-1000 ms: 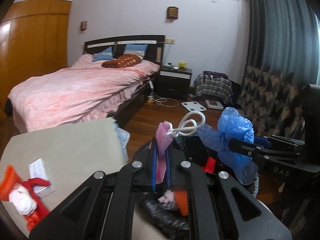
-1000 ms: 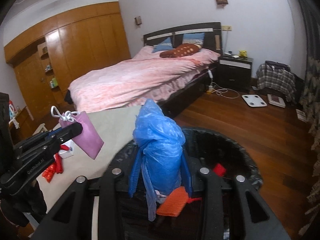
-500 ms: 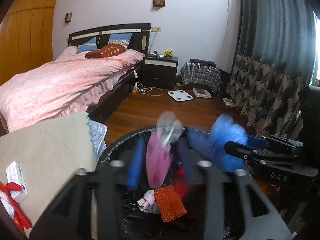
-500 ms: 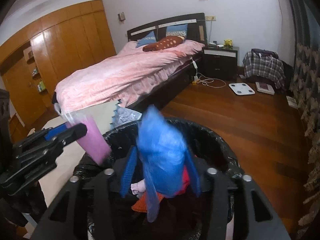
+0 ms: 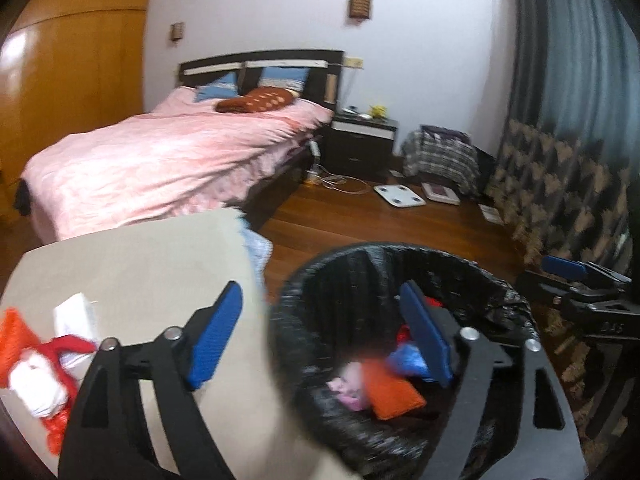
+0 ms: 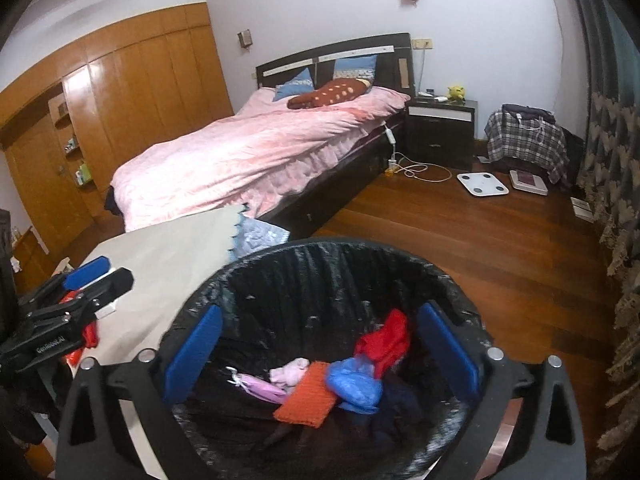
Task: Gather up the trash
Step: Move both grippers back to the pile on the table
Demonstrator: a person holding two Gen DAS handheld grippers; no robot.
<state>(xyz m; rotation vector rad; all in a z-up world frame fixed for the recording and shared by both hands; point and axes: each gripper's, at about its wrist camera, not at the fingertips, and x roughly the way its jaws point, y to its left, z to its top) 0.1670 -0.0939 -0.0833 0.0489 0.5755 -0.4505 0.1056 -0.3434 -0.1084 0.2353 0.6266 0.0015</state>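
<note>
A bin with a black liner stands beside the beige table. In it lie a blue plastic bag, a small pink bag, an orange piece and red trash. My right gripper hangs over the bin, its jaws opening wide with nothing between the pads. My left gripper straddles the bin's rim and the table edge, jaws also opening and empty. On the table at far left lie a red-and-white bundle and a small white box.
A bed with a pink cover stands behind the table. Farther back are a dark nightstand, a plaid bag, a white scale and cables on the wooden floor. Patterned curtains hang at the right.
Both grippers opened. The pink bag left the left gripper and the blue bag left the right one; both now lie in the bin. The left gripper swung left toward the table.
</note>
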